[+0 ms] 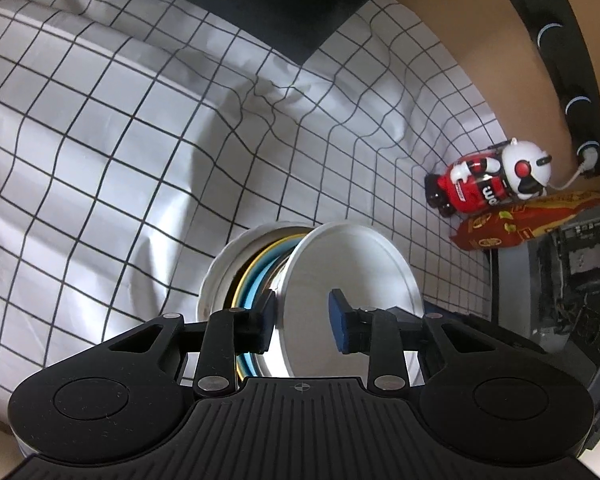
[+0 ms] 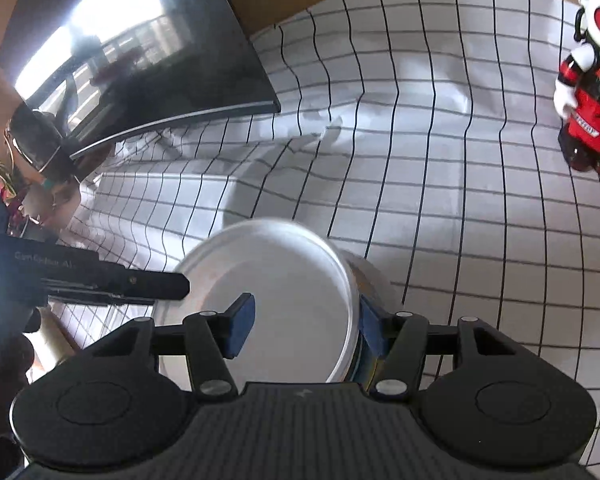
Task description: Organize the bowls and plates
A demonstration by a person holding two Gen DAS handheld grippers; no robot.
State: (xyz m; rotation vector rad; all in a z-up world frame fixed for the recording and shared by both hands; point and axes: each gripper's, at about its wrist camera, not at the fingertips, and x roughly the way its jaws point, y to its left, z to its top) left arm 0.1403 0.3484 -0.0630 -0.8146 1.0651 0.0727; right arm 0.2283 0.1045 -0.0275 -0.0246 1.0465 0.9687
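Grippers are straddling a round white plate point(image 1: 352, 280): left gripper point(image 1: 304, 320) and right gripper point(image 2: 306, 326) both spread, pads not pressing; red-and-white robot-shaped bottle point(image 1: 484, 180) is standing nearby on the checked cloth point(image 1: 140, 140).

Tablecloth point(image 1: 148, 128) is white with a thin black grid all over. Top plate point(image 1: 352, 280) is plain white with a silvery-grey rim, and behind it there's a yellow-edged plate point(image 1: 247, 280) and a light blue one point(image 1: 256, 292), then a white bowl point(image 1: 220, 276). Both grippers are matte black with blue pads point(image 1: 337, 320). The robot-shaped bottle point(image 1: 484, 182) is red, black and white with a red dot on its white head. Snack bag point(image 1: 512, 224) is red and yellow. The screen point(image 2: 140, 52) is glossy black.
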